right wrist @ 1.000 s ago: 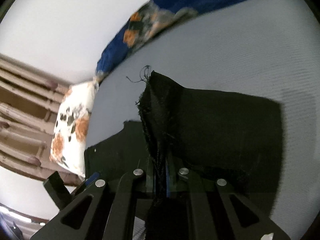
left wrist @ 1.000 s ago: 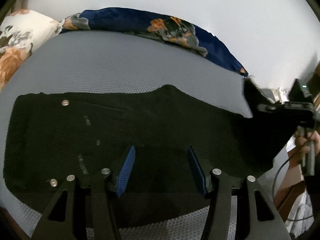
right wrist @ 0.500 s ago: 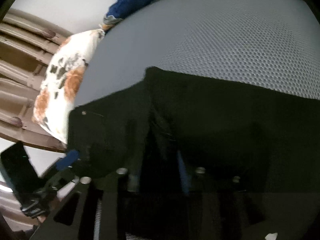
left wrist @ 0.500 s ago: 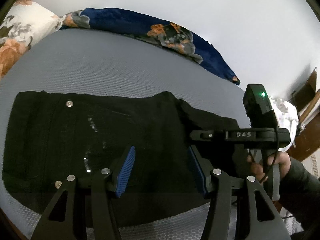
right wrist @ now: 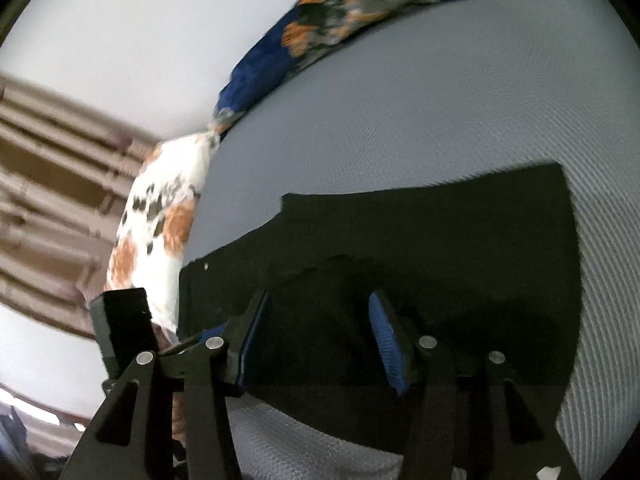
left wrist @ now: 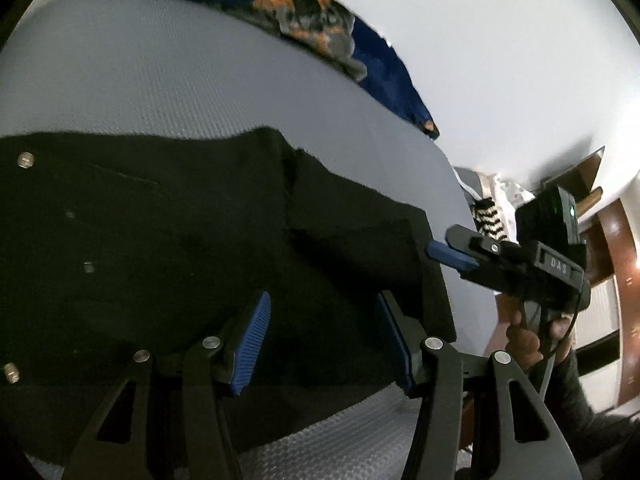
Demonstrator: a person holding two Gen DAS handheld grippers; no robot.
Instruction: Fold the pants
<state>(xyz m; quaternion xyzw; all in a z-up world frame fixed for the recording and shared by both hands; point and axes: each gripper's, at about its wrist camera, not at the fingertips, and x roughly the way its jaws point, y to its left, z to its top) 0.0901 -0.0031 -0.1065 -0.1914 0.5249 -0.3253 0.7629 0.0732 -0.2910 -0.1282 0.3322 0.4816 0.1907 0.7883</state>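
**Right gripper is letting go; the fold is now lying flat**

The right gripper (right wrist: 320, 340) is opening its jaws at this moment, and nothing is between them now. A second ago it was pinching a bunched edge of the pants (left wrist: 168, 248) and holding that edge up in the air. Now the cloth is lying down on the bed (left wrist: 160, 80), and the gripper is pulling back toward the near edge. I am judging from this that one fold has just been laid: in the right wrist view a second layer is resting on top of the lower one, with its border showing as a soft ridge across the dark cloth.

The left gripper (left wrist: 324, 336) is hanging with its jaws spread and is holding nothing, as it was a second ago.

The pants are lying flat on the grey bed, in front of and under both grippers, with small metal rivets showing at the left side. The tips of the left gripper are hovering over the near part of the cloth; whether they are touching it I cannot tell. In the left wrist view the right gripper is standing just beside the right edge of the pants, with a hand (left wrist: 528, 340) under it.

The pants are still looking long, so probably another fold is coming.
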